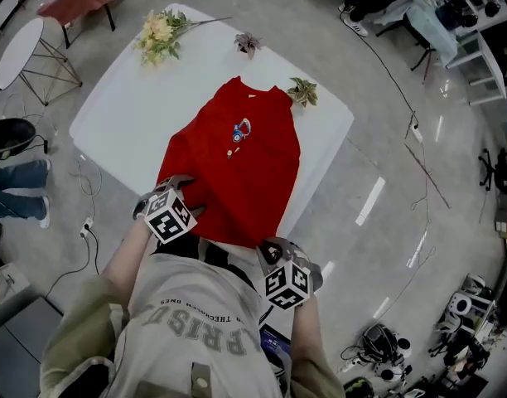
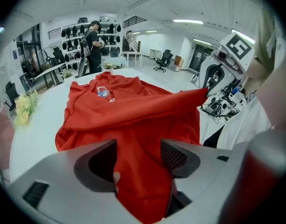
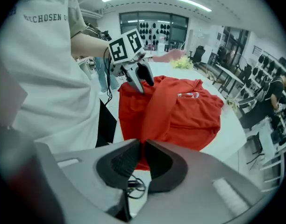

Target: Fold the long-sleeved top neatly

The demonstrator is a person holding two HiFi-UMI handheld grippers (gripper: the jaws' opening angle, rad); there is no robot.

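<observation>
The left gripper (image 2: 138,157) points steeply down at the near left, its fingers (image 2: 179,155) set fairly wide and closed on a thick bunch of the red top (image 1: 237,160); the right gripper (image 3: 142,147) tilts down at the near right, its fingers almost together on a thin fold of the same cloth; both forearms reach forward from the body, the left (image 1: 121,255) slightly farther out than the right (image 1: 307,330).

I see open table (image 1: 121,123) left of the red top (image 1: 245,172); bouquet (image 1: 160,35), dark sprig (image 1: 247,43) and green sprig (image 1: 303,92) guard its far edges.
</observation>
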